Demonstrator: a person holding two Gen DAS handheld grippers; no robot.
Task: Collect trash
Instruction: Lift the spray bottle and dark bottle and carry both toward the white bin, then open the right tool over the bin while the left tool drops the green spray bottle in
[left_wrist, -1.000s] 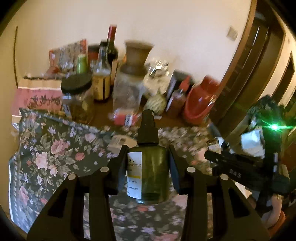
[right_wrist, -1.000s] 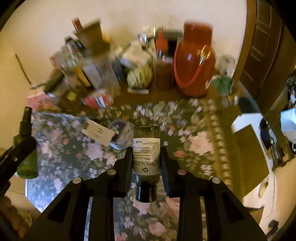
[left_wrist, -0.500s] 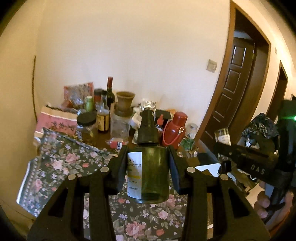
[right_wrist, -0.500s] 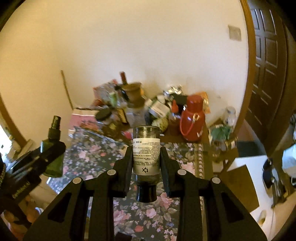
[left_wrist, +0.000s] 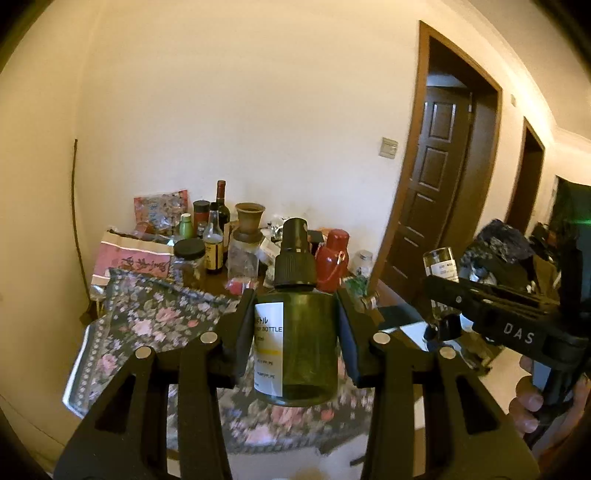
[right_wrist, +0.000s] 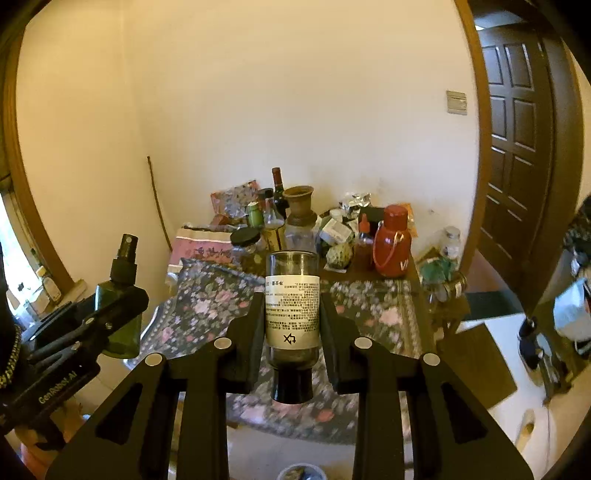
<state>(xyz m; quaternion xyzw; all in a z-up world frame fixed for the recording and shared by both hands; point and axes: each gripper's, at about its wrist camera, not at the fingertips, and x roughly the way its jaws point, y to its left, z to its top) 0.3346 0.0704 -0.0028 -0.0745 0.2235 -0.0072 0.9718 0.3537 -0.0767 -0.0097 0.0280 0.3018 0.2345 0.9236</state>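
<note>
Left wrist view: left gripper (left_wrist: 295, 332) clamped on the green spray bottle (left_wrist: 297, 347), upright; right gripper (right_wrist: 291, 325) pinching the small labelled bottle (right_wrist: 292, 314) cap-down, which could slip if jolted. Both hang over the near edge of the floral tablecloth (right_wrist: 373, 314); far-side clutter, red flask (right_wrist: 391, 243) included, well apart.

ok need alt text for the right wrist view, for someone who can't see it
The right tool grips a clear labelled bottle upside down, its black cap toward the camera, above a floral cloth on a cluttered table. At far left the left tool holds a green spray bottle upright. Behind are a cream wall and a dark door.
</note>
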